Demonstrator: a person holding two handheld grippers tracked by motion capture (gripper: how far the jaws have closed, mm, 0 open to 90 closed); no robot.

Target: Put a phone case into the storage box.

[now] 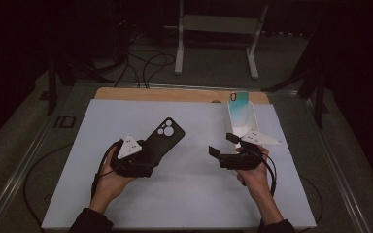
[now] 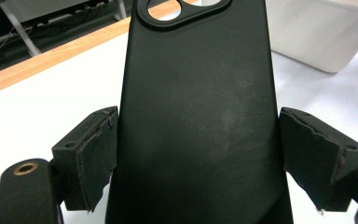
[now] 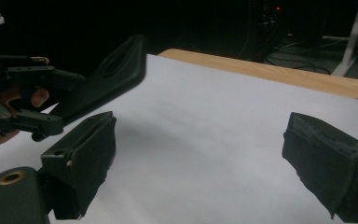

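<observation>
A black phone case (image 1: 164,137) with round camera cut-outs is tilted up off the white sheet, and my left gripper (image 1: 148,154) is shut on its lower end. In the left gripper view the case (image 2: 196,93) runs up between the two pads (image 2: 93,154), which press on its long edges. My right gripper (image 1: 223,144) hovers at the right of the sheet, open with nothing between its jaws. In the right gripper view, that gripper (image 3: 200,163) frames bare sheet, with the case (image 3: 107,81) farther off to the left.
A white open box (image 1: 245,124) stands at the back right with a teal-backed phone (image 1: 238,103) leaning in it. The white sheet (image 1: 184,194) covers a wooden table (image 1: 175,94). Cables and a white stand's legs (image 1: 178,53) lie on the floor beyond.
</observation>
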